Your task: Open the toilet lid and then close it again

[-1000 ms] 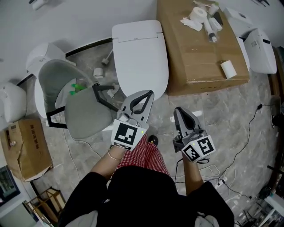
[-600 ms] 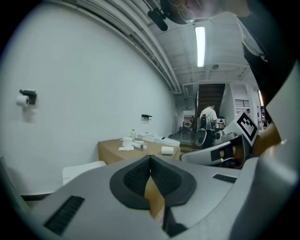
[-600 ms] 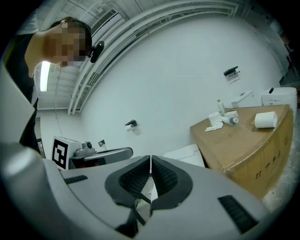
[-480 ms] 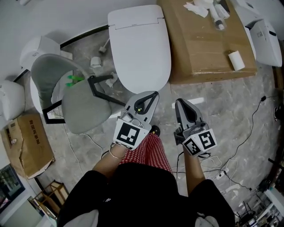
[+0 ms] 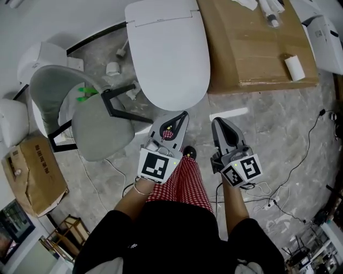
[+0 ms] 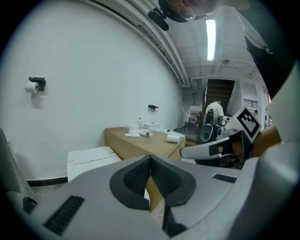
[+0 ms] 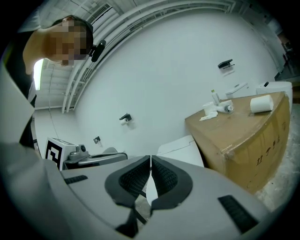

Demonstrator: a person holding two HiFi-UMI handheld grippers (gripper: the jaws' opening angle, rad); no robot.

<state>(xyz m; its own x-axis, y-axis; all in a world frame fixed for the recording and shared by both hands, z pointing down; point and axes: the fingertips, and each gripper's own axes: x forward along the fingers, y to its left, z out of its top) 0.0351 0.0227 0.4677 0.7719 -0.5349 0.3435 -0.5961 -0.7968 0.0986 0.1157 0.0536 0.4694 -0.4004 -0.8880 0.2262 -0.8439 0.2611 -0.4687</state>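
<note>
Looking straight down, a person's red checked trouser leg fills the near middle, with a tool on either side of it. The left gripper has its jaws pressed together with nothing between the pads, and its own view confirms that. The right gripper, just beside it on the right, is the same: pads closed tip to tip and empty. Both hang above the grey marbled floor, pointing toward the toilet and apart from it.

Off to the near left, a small cardboard box sits with its flaps shut. Further out, a grey chair stands left of the toilet. Something green peeks past its back, too hidden to name.

Then comes the toilet lid, white, lying flat and closed over the bowl, just beyond the gripper tips. Right beside it is a large cardboard box, closed; whether the two touch, I cannot tell. On top of the box a paper roll sits near the right edge, and at the far end there is a tube or bottle. Furthest right stands another white toilet.
</note>
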